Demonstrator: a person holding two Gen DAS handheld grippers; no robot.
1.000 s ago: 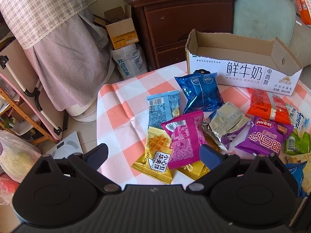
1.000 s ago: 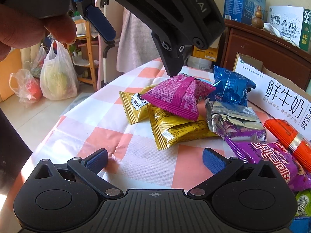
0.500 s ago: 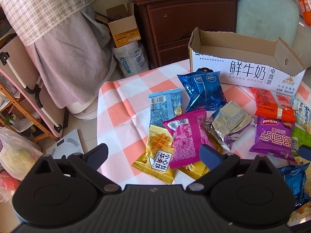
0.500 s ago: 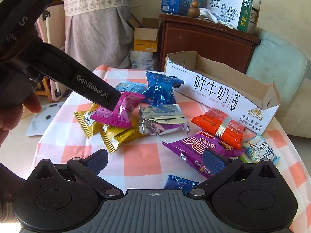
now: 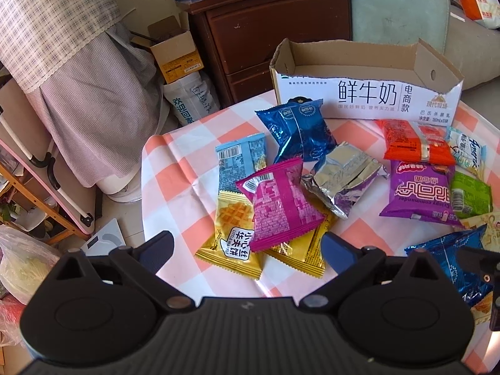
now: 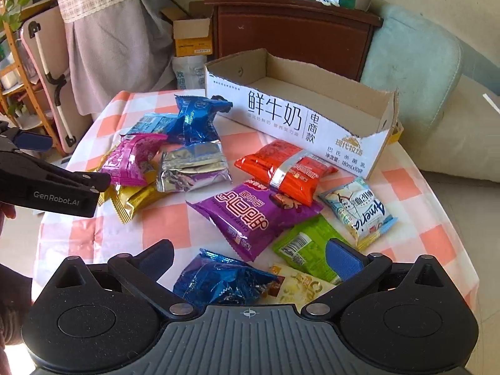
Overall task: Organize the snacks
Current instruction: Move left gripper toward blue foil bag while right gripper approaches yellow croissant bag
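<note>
Left gripper (image 5: 247, 247): hovering with fingers spread apart, holding nothing, the crinkly magenta foil snack packet (image 5: 279, 204) lying at its 12 o'clock atop flat yellow waffle packets (image 5: 232, 237).
Best grip: probably closing across the magenta packet's puffed middle, lifting it clear of the yellow ones underneath.
Right gripper (image 6: 248, 257): fingers also standing apart and empty, a shiny blue foil packet (image 6: 223, 279) sitting between them.
Destination: open cut-down cardboard milk box (image 6: 315, 100) standing at 12 o'clock, apparently empty.
Risk: slippery foil may be sliding out.
</note>
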